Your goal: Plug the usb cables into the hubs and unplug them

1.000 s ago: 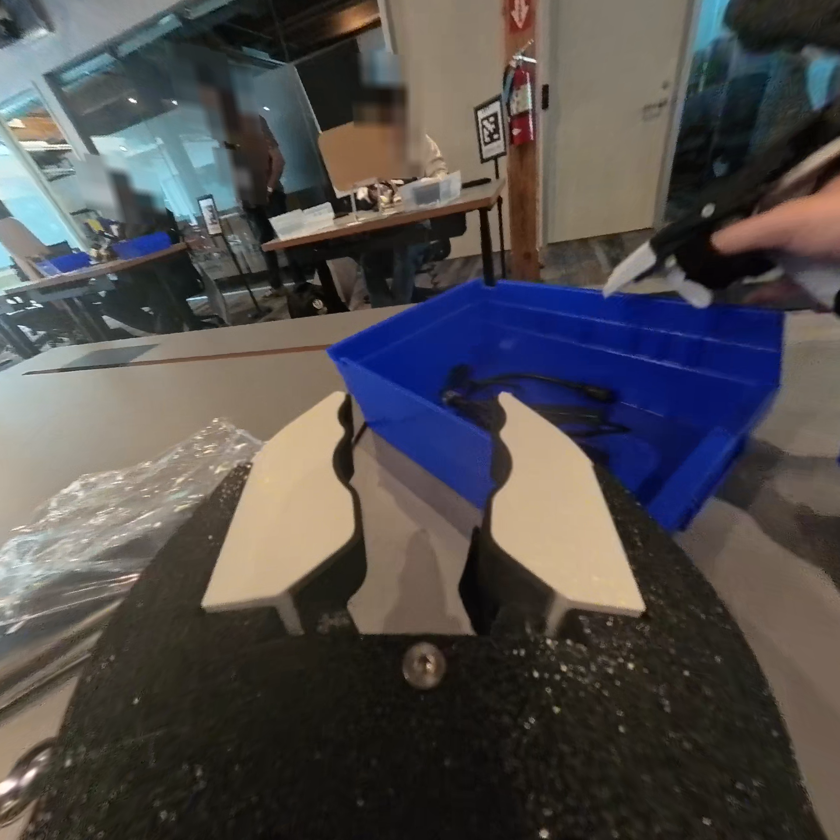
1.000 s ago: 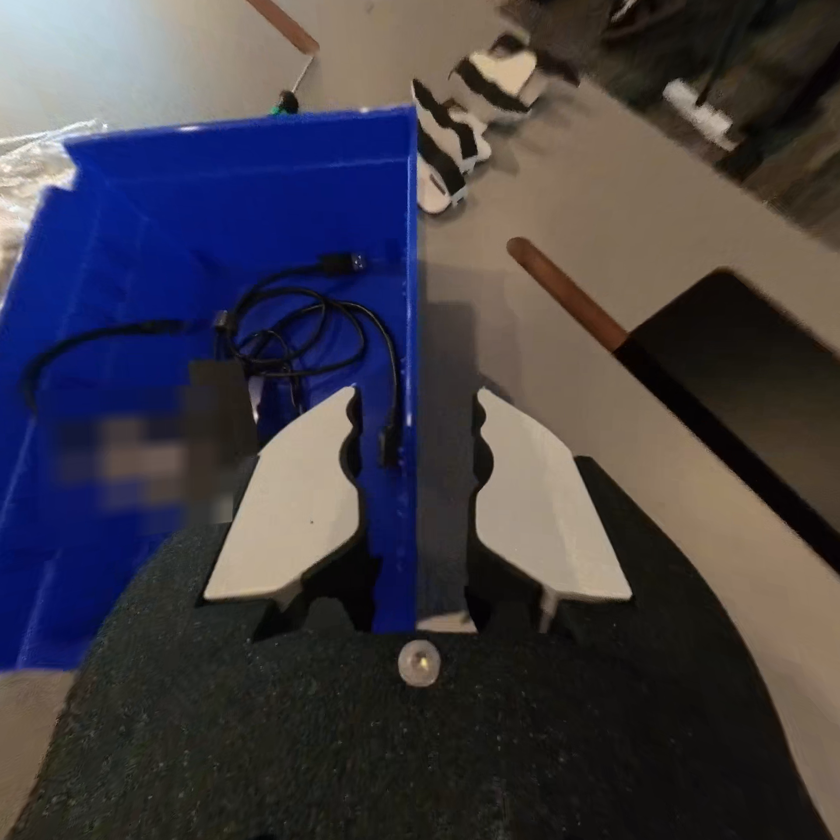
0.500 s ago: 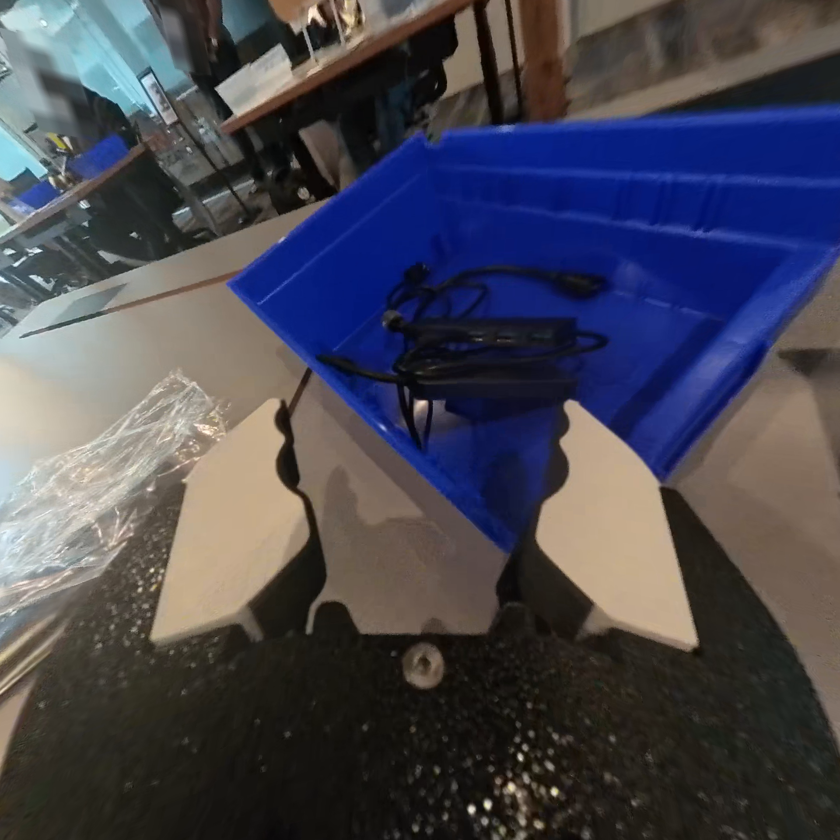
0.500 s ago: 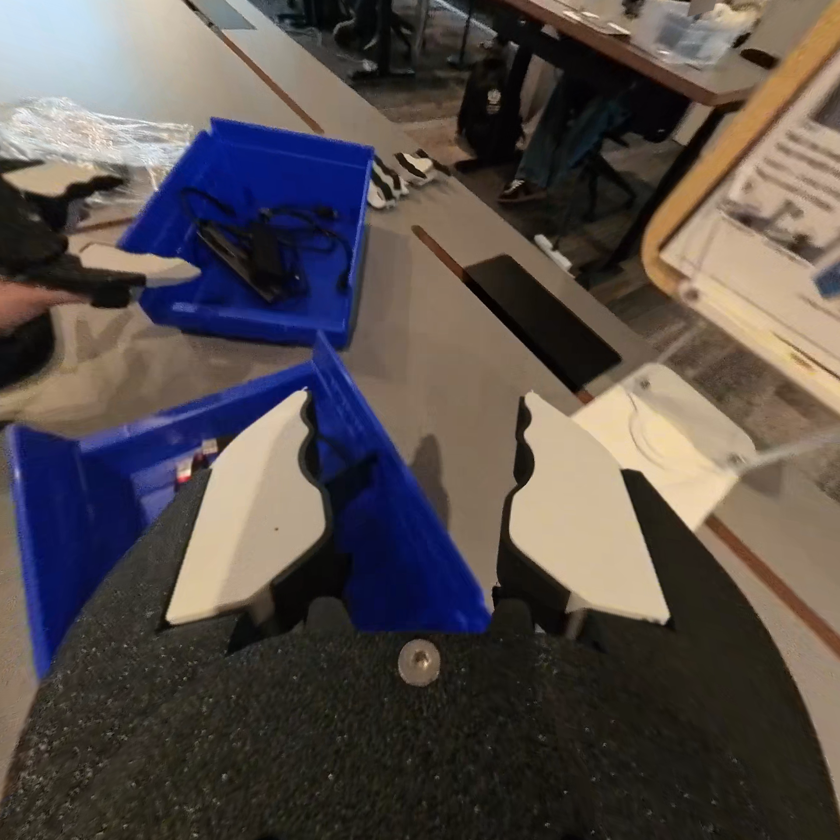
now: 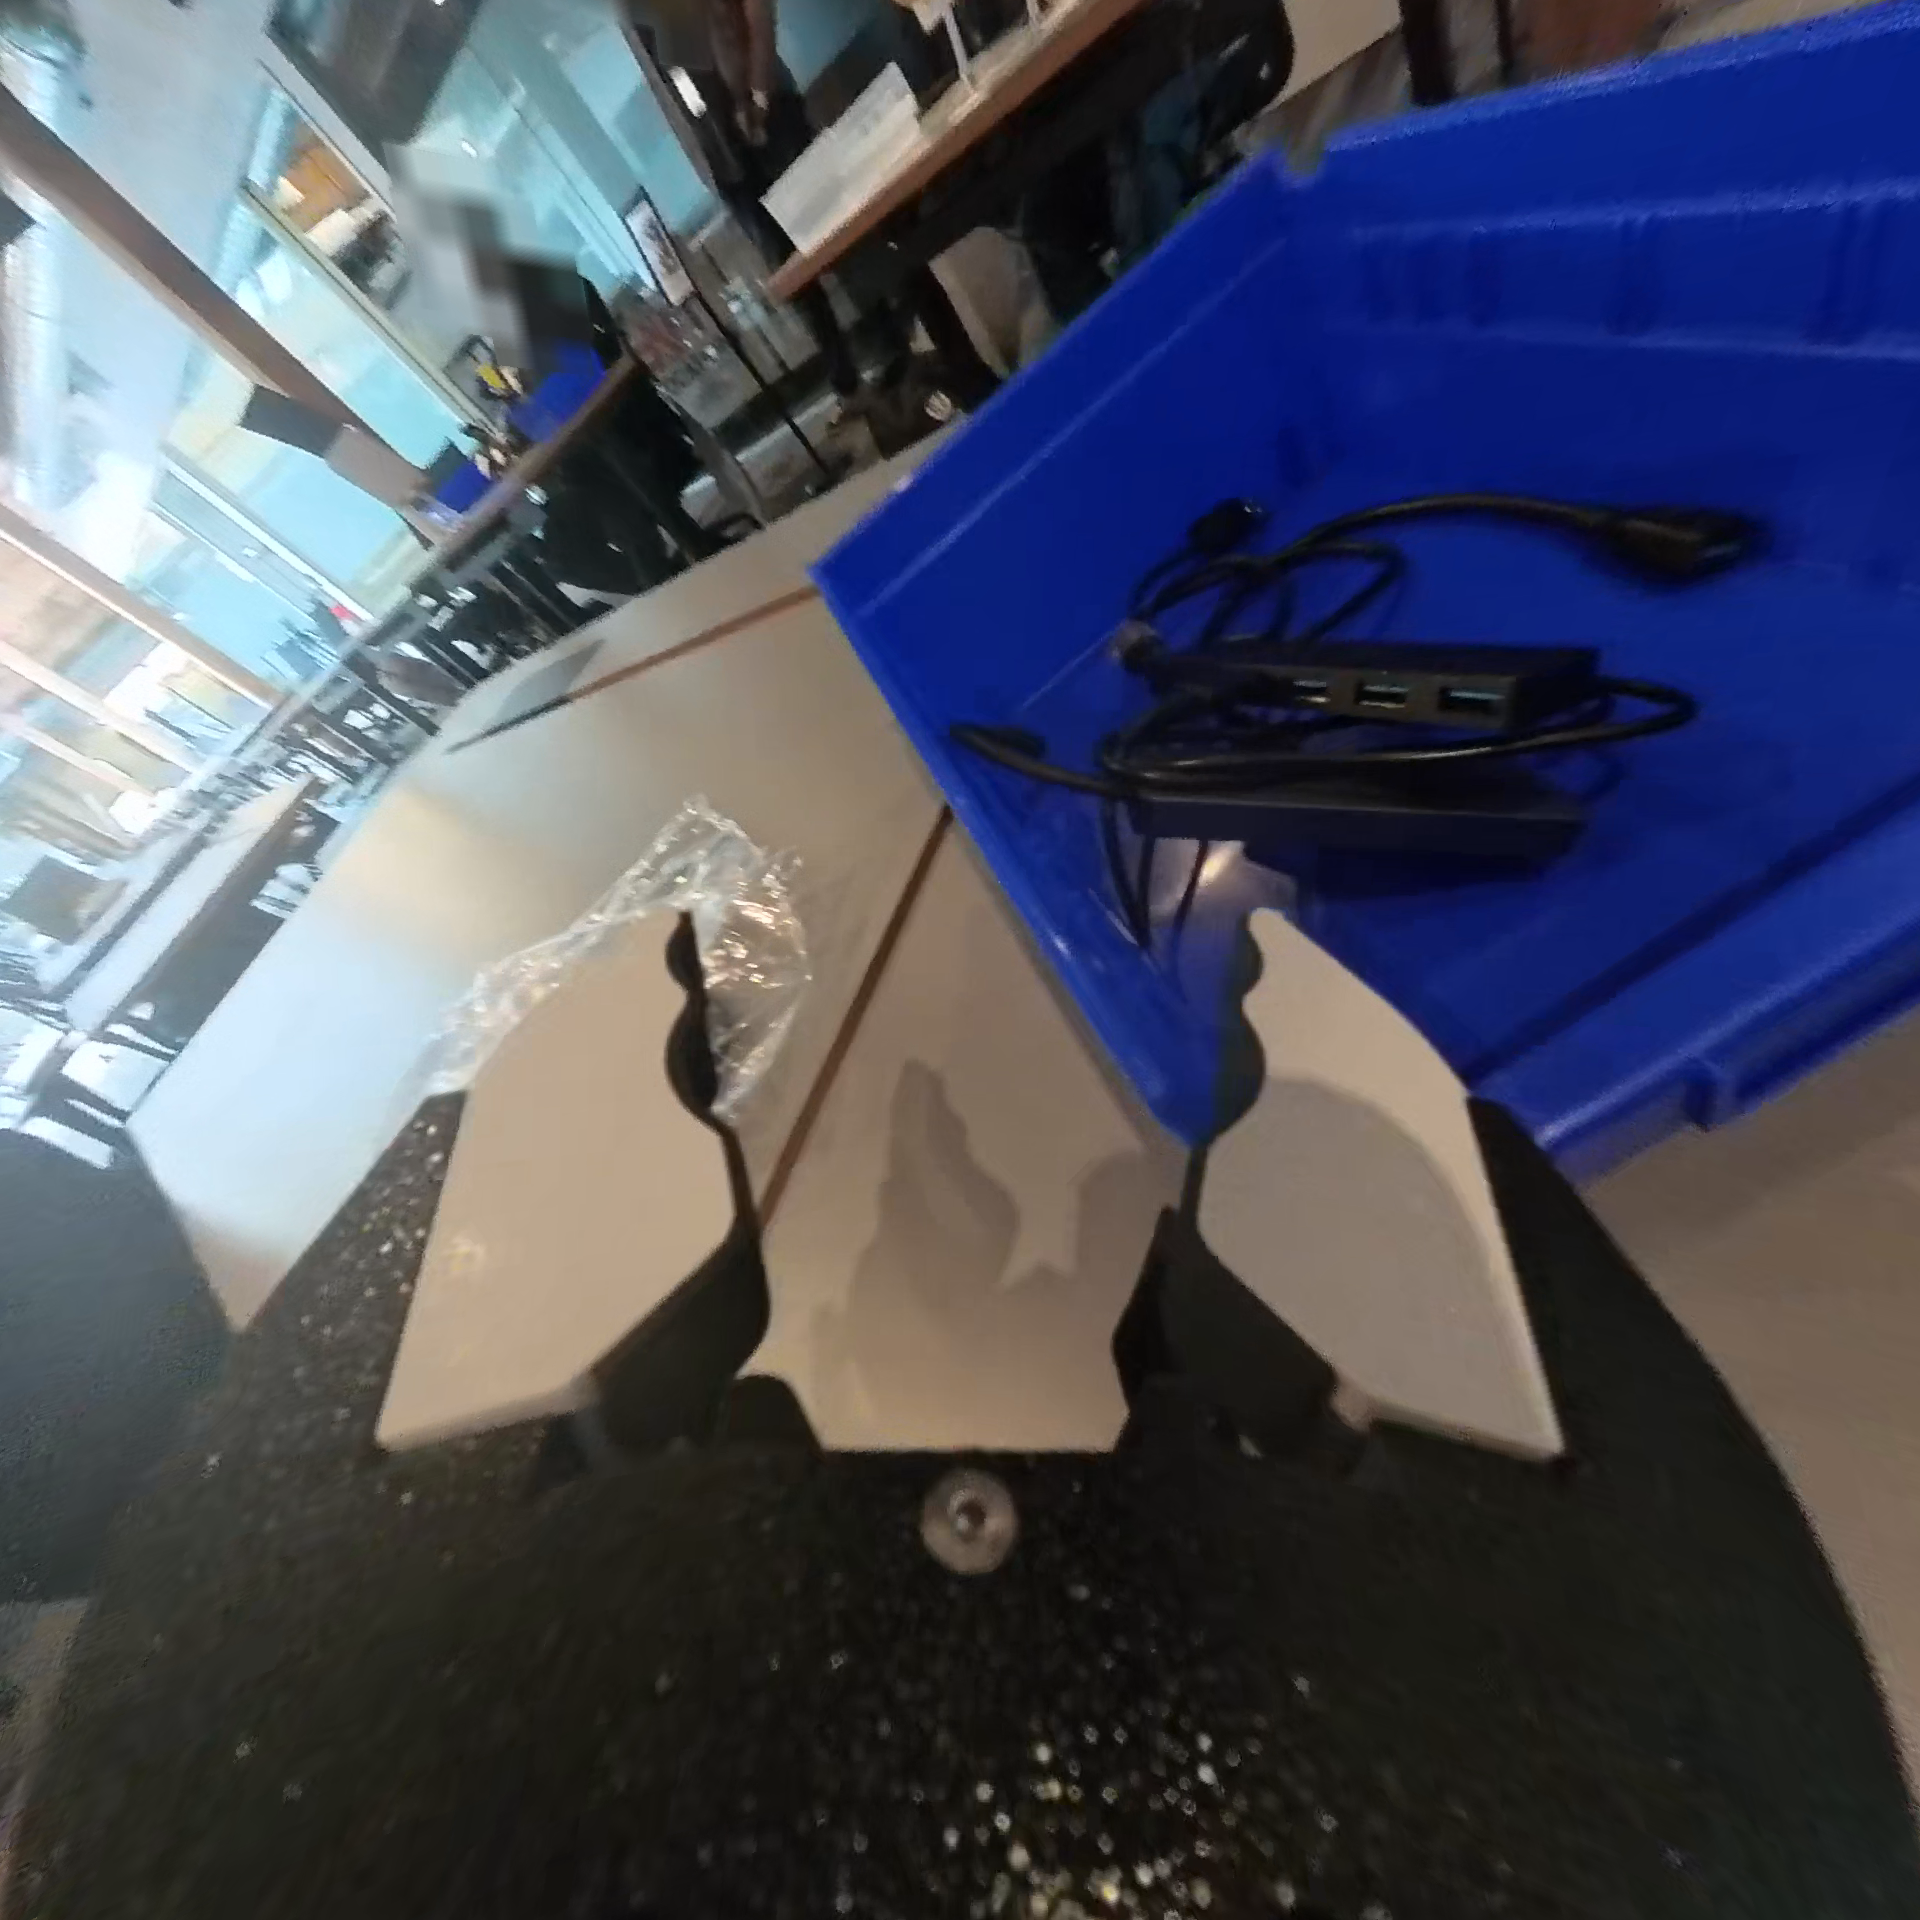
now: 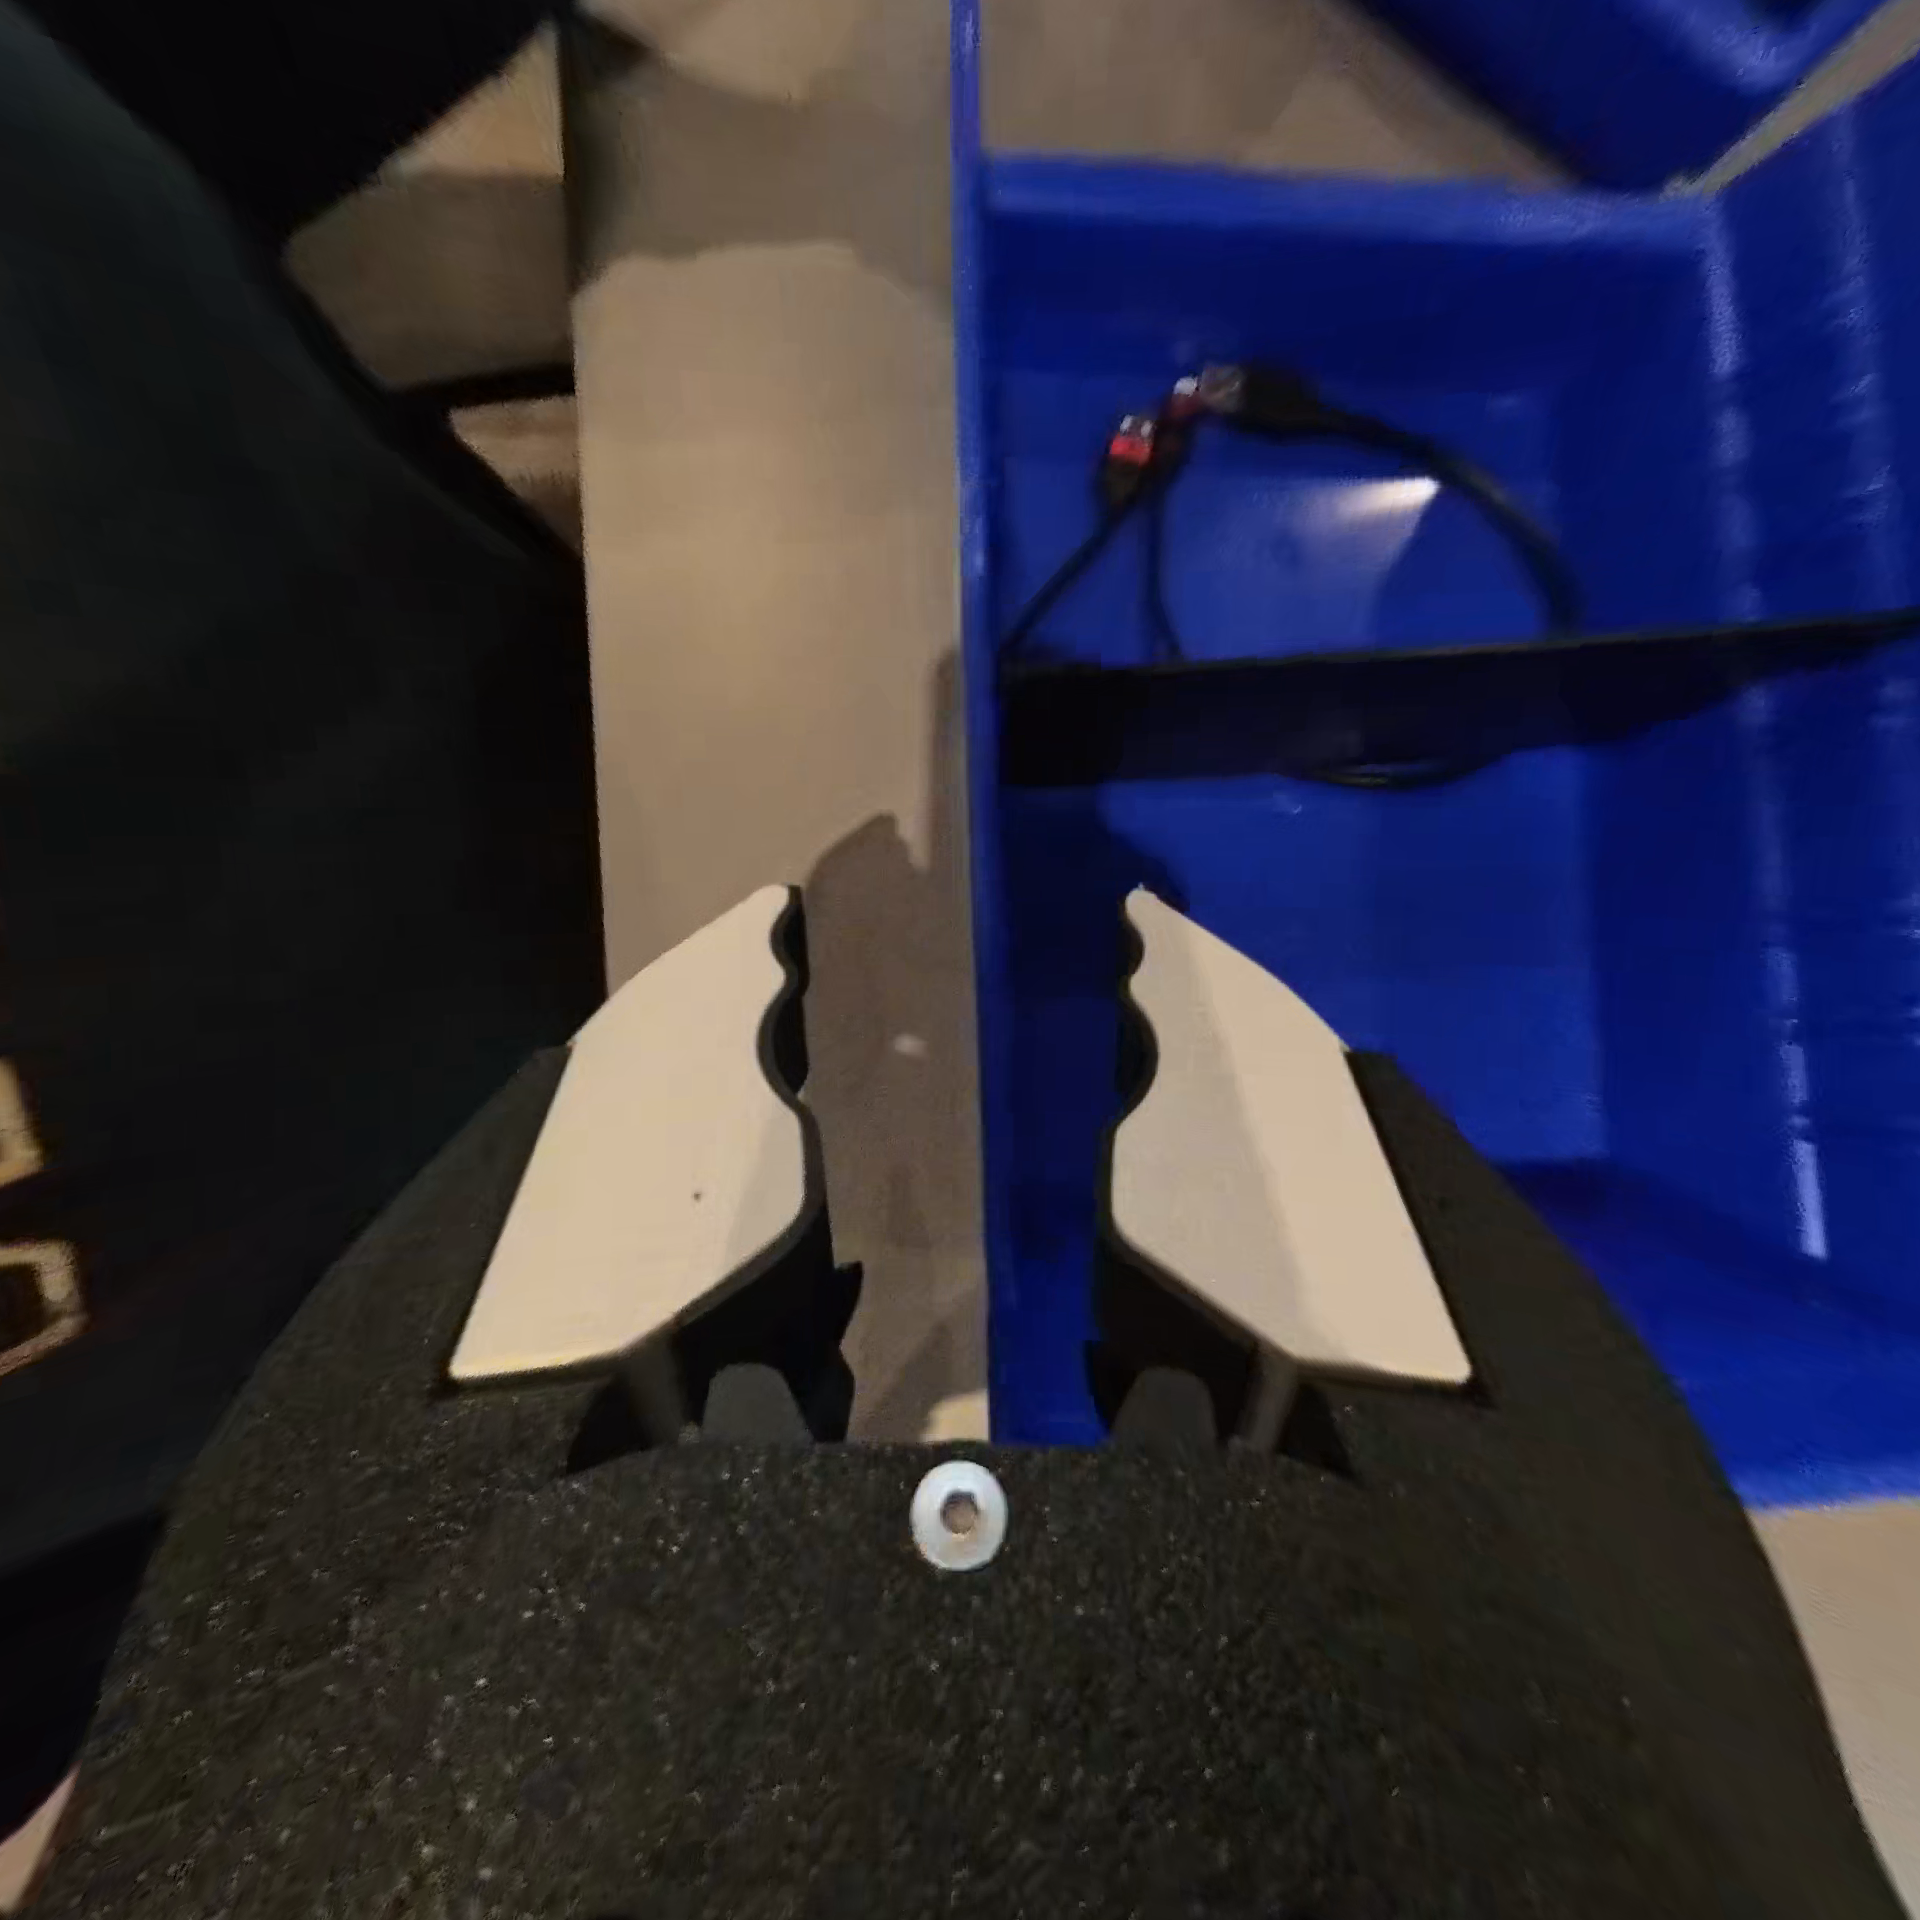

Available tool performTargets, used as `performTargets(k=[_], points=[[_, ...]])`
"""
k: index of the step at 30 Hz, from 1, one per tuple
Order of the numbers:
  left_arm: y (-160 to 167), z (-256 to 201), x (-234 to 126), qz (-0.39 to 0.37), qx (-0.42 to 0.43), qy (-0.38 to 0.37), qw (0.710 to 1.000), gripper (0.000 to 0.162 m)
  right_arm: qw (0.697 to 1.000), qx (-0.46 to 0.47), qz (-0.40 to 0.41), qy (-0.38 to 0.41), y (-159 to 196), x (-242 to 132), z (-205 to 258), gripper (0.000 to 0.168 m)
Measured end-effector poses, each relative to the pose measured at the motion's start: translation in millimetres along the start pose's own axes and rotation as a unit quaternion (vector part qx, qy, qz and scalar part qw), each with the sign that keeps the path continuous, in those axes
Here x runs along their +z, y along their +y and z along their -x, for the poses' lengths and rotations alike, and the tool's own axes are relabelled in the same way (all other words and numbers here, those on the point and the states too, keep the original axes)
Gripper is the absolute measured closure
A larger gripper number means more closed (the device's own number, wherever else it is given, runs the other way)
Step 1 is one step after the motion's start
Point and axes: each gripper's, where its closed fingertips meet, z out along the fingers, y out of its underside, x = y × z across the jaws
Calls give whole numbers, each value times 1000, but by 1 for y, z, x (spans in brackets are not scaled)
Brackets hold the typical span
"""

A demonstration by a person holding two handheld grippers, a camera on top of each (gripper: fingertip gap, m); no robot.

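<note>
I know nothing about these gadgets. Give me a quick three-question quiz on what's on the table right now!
1. True or false: the left gripper is holding a cable.
2. What sits in the blue bin in the left wrist view? A) scissors B) black hubs with cables C) bottles
3. Fill in: the crumpled plastic wrap lies ___ that bin.

Key: 1 false, both it and the right gripper are open and empty; 2 B; 3 outside, on the table.

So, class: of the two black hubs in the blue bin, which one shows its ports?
The farther hub: three blue ports face the camera. The nearer hub shows only a plain black side.
</note>
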Motion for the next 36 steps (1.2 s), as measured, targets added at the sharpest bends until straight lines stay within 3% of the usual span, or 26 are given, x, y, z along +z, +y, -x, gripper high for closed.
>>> performTargets(k=[1,3,4,8,11,13,16,18,20,23,26,27,29,31,33,36], points=[[-3,3,-2,-7,11,-12,1000,71,1000,-5,24,7,7,7,-2,121],[-11,8,-7,-21,34,-34,999,80,996,-25,76,39,23,12,-12,158],[-15,10,-9,-29,41,-42,998,84,996,-32,75,29,25,11,-11,164],[-31,10,-18,-73,20,-32,997,90,992,-38,110,47,58,-12,-37,159],[-49,-5,-29,-130,-15,26,991,92,982,-34,156,99,100,-45,-83,147],[-62,-18,-40,-168,-30,68,983,93,958,-46,209,191,134,-77,-130,145],[-81,-38,-56,-209,-42,117,970,98,930,-31,265,251,179,-123,-172,137],[-88,-55,-65,-220,-40,153,963,98,923,44,260,278,196,-149,-186,131],[-95,-75,-74,-231,-42,191,953,98,923,163,196,288,196,-164,-191,130],[-102,-99,-82,-241,-38,226,943,100,891,317,85,313,189,-183,-200,127],[-109,-121,-89,-250,-35,249,935,103,851,456,35,259,193,-174,-193,104],[-112,-128,-92,-254,-36,259,931,103,839,490,39,234,196,-165,-189,94],[-119,-143,-100,-263,-34,274,924,104,822,529,64,202,204,-145,-183,89],[-125,-158,-106,-270,-24,288,919,105,806,550,94,195,213,-131,-184,102],[-131,-171,-111,-275,-9,298,914,105,814,542,92,188,212,-122,-194,147],[-137,-188,-114,-281,9,306,910,106,816,527,99,215,216,-124,-221,158]])
